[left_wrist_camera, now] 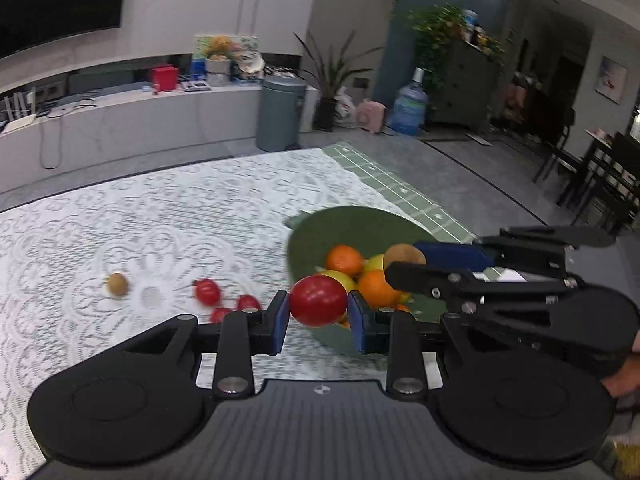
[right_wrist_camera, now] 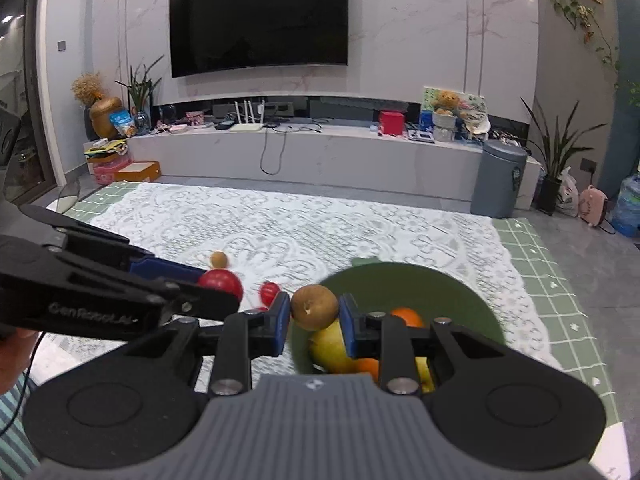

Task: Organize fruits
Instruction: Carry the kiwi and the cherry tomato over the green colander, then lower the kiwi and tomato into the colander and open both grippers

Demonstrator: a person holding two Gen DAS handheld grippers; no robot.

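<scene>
My left gripper [left_wrist_camera: 318, 322] is pinching a red tomato [left_wrist_camera: 318, 301], my right gripper [right_wrist_camera: 314, 323] a brown kiwi [right_wrist_camera: 314, 307]; I'm carrying both toward the green bowl [right_wrist_camera: 460, 292], releasing next.

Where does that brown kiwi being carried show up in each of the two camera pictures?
Left wrist view: the kiwi sits right of centre, pinched by the right gripper above the bowl.
Right wrist view: the kiwi is at centre, between the blue pads.
Shared landmark: the green bowl of fruit.
</scene>
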